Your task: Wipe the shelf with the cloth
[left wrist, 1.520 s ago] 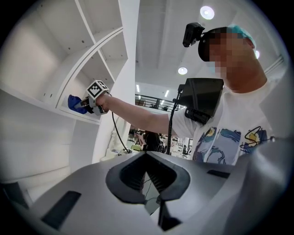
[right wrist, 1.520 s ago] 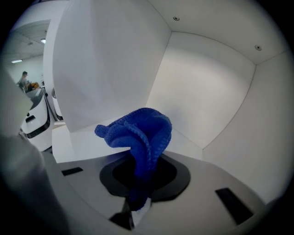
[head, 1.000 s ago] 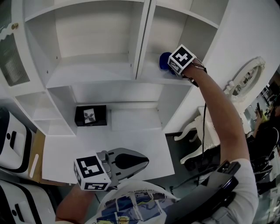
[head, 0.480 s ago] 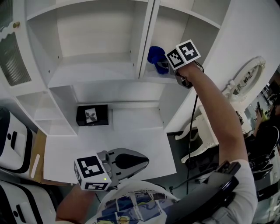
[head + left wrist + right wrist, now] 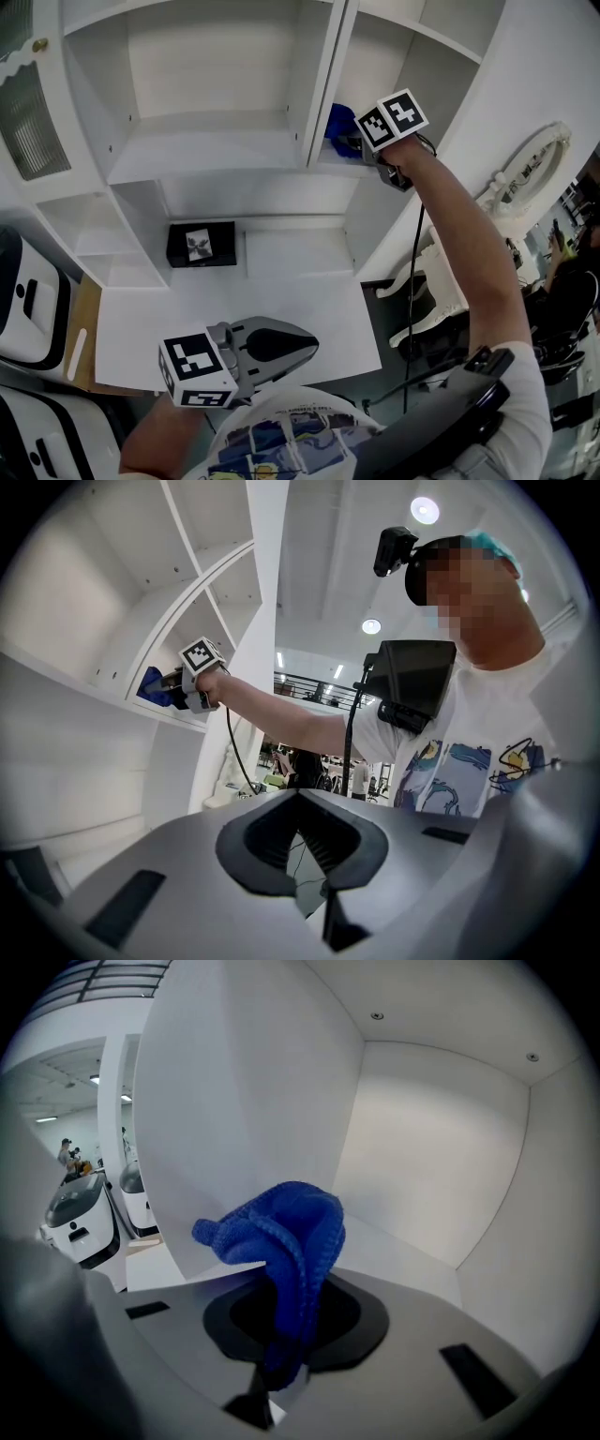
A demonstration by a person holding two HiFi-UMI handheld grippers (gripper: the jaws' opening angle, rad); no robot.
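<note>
A blue cloth (image 5: 339, 127) hangs bunched from my right gripper (image 5: 356, 142), which is shut on it at the left end of the upper right shelf (image 5: 330, 168), close to the white divider (image 5: 323, 84). In the right gripper view the cloth (image 5: 292, 1232) rises out of the shut gripper (image 5: 281, 1358) and droops over the shelf board (image 5: 403, 1258). My left gripper (image 5: 305, 345) is held low over the desk, shut with nothing in it. From the left gripper (image 5: 305, 855), the cloth (image 5: 153, 686) shows far off on the shelf.
A black box with a picture (image 5: 202, 245) stands at the back of the white desk (image 5: 281, 300). A glass cabinet door (image 5: 23, 112) is at the left. A white ornate chair (image 5: 427, 281) and a mirror frame (image 5: 530, 164) stand to the right.
My right gripper has carried the cloth leftward along the shelf to the divider and turned its marker cube upward. The left gripper has stayed where it was.
</note>
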